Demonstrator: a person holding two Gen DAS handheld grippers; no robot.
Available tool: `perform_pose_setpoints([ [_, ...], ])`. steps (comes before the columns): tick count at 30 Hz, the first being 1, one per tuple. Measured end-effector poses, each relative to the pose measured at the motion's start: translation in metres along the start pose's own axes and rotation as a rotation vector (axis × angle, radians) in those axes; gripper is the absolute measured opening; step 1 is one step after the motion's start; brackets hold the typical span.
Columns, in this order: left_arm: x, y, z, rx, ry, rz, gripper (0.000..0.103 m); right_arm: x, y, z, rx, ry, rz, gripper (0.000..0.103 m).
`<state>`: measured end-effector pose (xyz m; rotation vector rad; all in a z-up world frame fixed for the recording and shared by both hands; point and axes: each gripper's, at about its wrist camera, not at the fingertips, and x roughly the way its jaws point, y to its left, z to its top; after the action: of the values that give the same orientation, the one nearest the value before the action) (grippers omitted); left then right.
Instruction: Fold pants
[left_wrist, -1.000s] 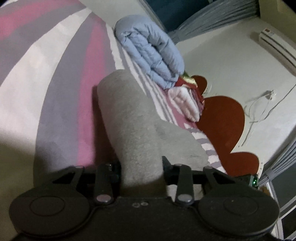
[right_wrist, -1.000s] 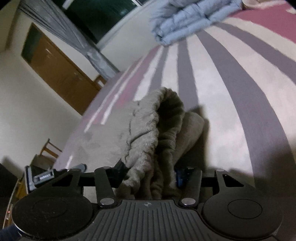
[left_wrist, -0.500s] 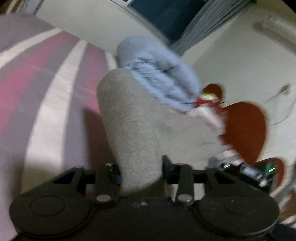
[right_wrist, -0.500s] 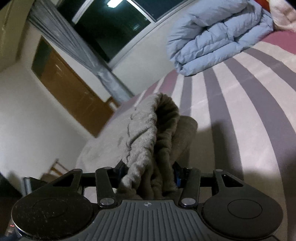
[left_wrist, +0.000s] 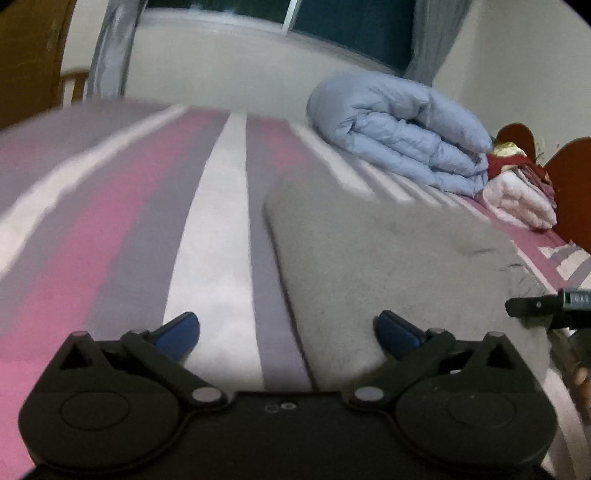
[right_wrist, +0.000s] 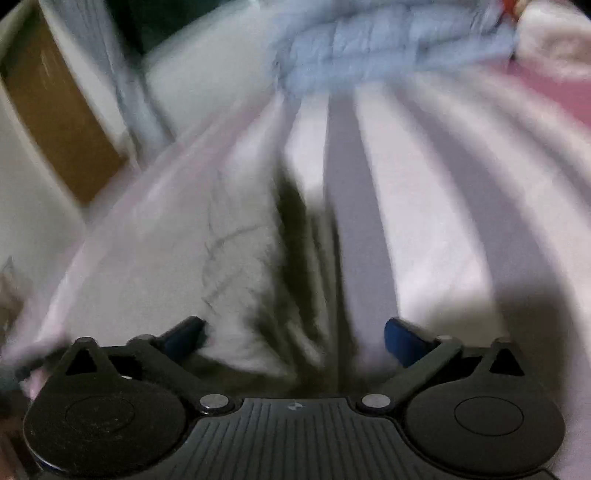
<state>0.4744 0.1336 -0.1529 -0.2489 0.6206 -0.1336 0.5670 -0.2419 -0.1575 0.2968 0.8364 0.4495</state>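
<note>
The grey fleece pants lie flat and folded on the striped bed sheet. My left gripper is open at their near left edge, its right fingertip over the cloth. In the blurred right wrist view the pants lie spread ahead and to the left. My right gripper is open over their near right edge, holding nothing. The right gripper's tip shows at the right edge of the left wrist view.
A folded light-blue duvet lies at the far side of the bed, with pink and red bedding beside it by a red headboard. A window and grey curtains stand behind. A wooden door is at the left.
Both grippers have opened and let go of the pants, which now lie flat on the bed instead of hanging from the jaws. Both views have swung level; the right one is still moving.
</note>
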Motion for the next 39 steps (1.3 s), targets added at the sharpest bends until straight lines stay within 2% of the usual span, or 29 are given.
perform_pose_setpoints([
  [2, -0.022, 0.003, -0.001, -0.065, -0.032, 0.002, 0.095, -0.018, 0.003, -0.001, 0.053, -0.042, -0.013, 0.103],
  [4, -0.051, 0.001, -0.009, -0.059, -0.052, 0.022, 0.097, -0.05, 0.002, -0.011, 0.131, -0.116, 0.086, 0.103],
  [7, -0.104, -0.003, -0.033, -0.046, -0.073, 0.081, 0.097, -0.107, 0.006, -0.043, 0.107, -0.197, 0.115, 0.103],
  [9, -0.14, -0.002, -0.052, -0.043, -0.085, 0.108, 0.097, -0.141, 0.007, -0.069, 0.084, -0.204, 0.109, 0.103],
  [12, -0.194, 0.001, -0.081, -0.032, -0.096, 0.168, 0.097, -0.19, 0.01, -0.11, 0.02, -0.205, 0.042, 0.103],
  [14, -0.233, 0.007, -0.1, -0.013, -0.121, 0.245, 0.097, -0.221, 0.004, -0.136, -0.003, -0.203, -0.011, 0.103],
  [17, -0.283, 0.025, -0.123, -0.044, -0.147, 0.341, 0.097, -0.258, -0.013, -0.164, -0.017, -0.232, -0.165, 0.103],
  [19, -0.314, 0.038, -0.132, -0.102, -0.162, 0.389, 0.097, -0.285, -0.027, -0.179, 0.04, -0.233, -0.242, 0.103],
  [22, -0.352, 0.035, -0.14, -0.157, -0.211, 0.37, 0.097, -0.321, -0.02, -0.198, 0.069, -0.26, -0.257, 0.103],
  [24, -0.369, 0.023, -0.141, -0.172, -0.215, 0.306, 0.097, -0.338, -0.001, -0.207, 0.058, -0.278, -0.221, 0.103],
  [26, -0.383, 0.003, -0.138, -0.139, -0.232, 0.291, 0.097, -0.353, 0.027, -0.215, 0.026, -0.282, -0.187, 0.103],
  [29, -0.4, -0.031, -0.132, -0.044, -0.249, 0.262, 0.097, -0.362, 0.07, -0.21, -0.045, -0.301, -0.161, 0.103],
  [34, -0.408, -0.091, -0.13, 0.048, -0.23, 0.195, 0.097, -0.381, 0.144, -0.227, -0.185, -0.366, -0.171, 0.103],
  [36, -0.418, -0.113, -0.138, 0.061, -0.261, 0.166, 0.097, -0.386, 0.164, -0.234, -0.228, -0.384, -0.16, 0.103],
  [39, -0.439, -0.134, -0.154, 0.029, -0.273, 0.094, 0.097, -0.402, 0.179, -0.246, -0.239, -0.399, -0.143, 0.103],
])
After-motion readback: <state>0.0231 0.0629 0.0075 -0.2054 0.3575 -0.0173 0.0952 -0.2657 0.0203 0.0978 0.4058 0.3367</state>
